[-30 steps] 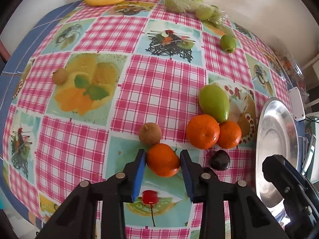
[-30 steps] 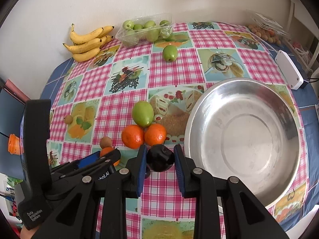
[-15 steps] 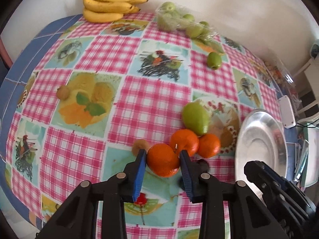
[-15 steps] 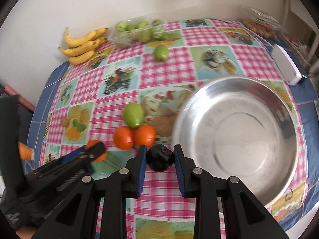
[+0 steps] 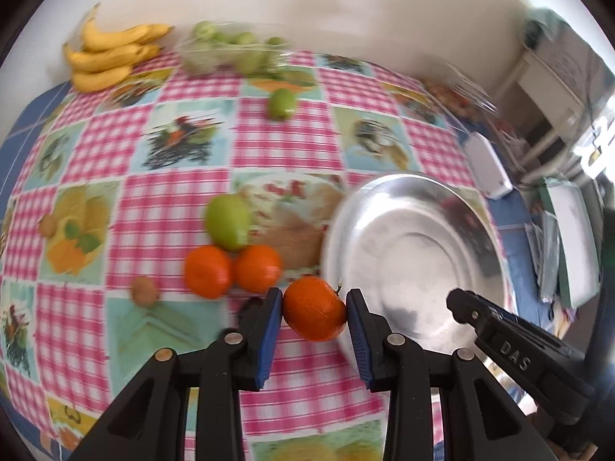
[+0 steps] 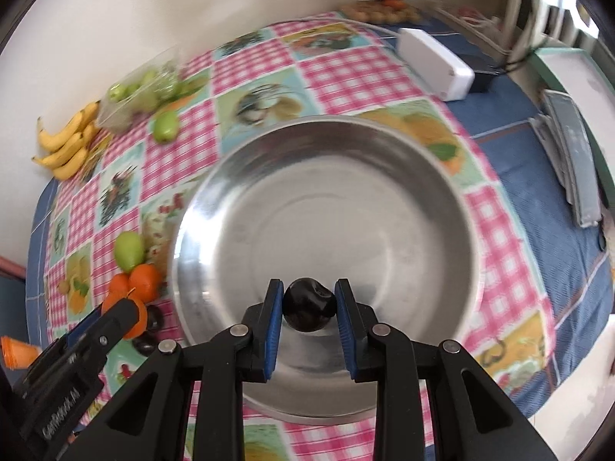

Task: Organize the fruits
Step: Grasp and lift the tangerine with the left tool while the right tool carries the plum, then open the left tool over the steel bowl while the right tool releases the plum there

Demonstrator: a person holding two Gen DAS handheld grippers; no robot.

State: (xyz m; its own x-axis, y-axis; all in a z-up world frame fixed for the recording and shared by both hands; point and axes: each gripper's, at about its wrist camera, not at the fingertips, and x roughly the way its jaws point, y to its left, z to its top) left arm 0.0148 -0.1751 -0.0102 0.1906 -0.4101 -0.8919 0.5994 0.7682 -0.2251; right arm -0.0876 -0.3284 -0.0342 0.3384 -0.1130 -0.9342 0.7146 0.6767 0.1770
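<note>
Swung across from the fruit cluster toward the steel bowl now, left gripper pinching a tangerine at the rim, right gripper clamped on a dark plum over the basin; next, probably lowering and releasing inside.

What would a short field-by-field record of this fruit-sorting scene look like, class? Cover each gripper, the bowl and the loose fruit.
left gripper: jaws shut on an orange, beside the bowl's near rim
right gripper: jaws shut on a dark plum, over the bowl
metal bowl: nothing lying in it
fruit on tablecloth: two oranges touching, green mango behind them, small brown fruit, lone green apple
far edge: bananas, bagged green apples
</note>
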